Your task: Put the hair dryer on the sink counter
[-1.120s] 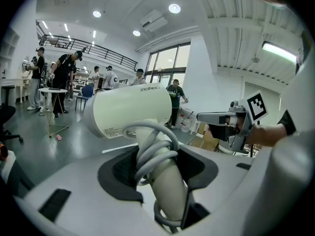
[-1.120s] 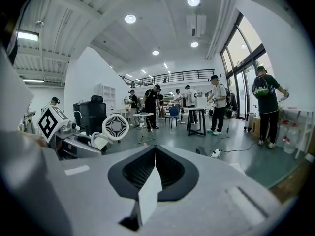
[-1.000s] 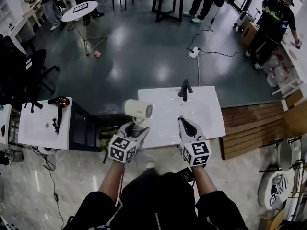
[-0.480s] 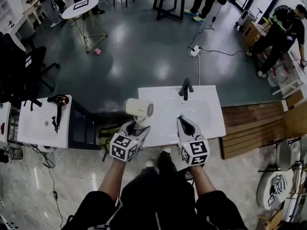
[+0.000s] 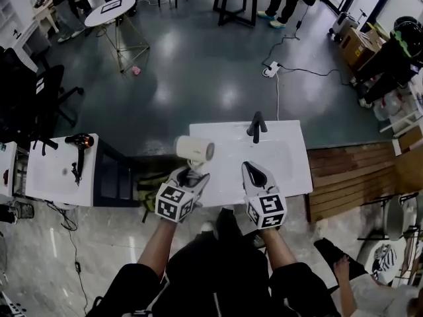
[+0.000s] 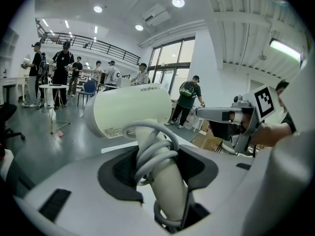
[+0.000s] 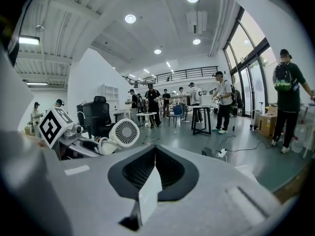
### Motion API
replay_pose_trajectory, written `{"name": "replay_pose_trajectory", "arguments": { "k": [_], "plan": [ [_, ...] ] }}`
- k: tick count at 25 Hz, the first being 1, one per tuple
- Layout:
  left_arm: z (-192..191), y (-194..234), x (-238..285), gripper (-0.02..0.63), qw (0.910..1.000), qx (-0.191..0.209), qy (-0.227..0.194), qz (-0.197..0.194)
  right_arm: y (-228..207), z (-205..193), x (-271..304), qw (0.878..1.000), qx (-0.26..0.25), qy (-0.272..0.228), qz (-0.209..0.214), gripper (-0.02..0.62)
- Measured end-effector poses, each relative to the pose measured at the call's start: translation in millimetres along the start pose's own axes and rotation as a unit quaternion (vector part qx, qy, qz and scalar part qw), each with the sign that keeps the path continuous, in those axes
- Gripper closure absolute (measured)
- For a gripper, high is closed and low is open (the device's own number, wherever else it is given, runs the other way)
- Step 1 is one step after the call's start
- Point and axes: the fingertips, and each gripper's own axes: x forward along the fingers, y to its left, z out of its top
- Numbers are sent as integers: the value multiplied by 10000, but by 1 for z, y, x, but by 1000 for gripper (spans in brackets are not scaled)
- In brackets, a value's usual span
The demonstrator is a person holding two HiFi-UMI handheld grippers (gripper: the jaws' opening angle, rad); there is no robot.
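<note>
Sink surface [image 5: 301,167], white, with a basin and one dark faucet [image 5: 256,125] at its far edge, stands directly in front of the person. The cream hair dryer [image 5: 193,149] is in the air over the left part of this surface, near its left edge, with the barrel lying about level. It does not rest on anything yet. The left tool [image 5: 188,174] grips the handle of the hair dryer, and the left gripper view shows the jaws pressed on both sides of the handle, over the grey cord [image 6: 150,146] that is wound around it. The right tool [image 5: 254,170] hangs over the front of the surface. Its jaws are together and hold nothing.

The step in hand is, I think, carrying and lowering. To do it well, the left tool should bring the hair dryer over the flat rim and not over the basin, lower it until the barrel and handle both lie on the rim, and only then let go, so it does not roll. The right tool should stay aside.

By count: two sink surfaces, since a second sink surface [image 5: 46,177] stands well apart to the left; two hair dryers, the cream one and a dark hair dryer [image 5: 79,142] lying on that second surface; two tools.
</note>
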Motion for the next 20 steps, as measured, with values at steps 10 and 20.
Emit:
{"name": "replay_pose_trajectory", "arguments": {
  "k": [10,20],
  "plan": [
    [6,15,23,388,9994,-142,101,297,-17,3,26,9996,2,67,271,591],
    [0,35,45,388,9973,-249,283,634,-34,-6,45,9984,0,230,521,591]
  ]
}}
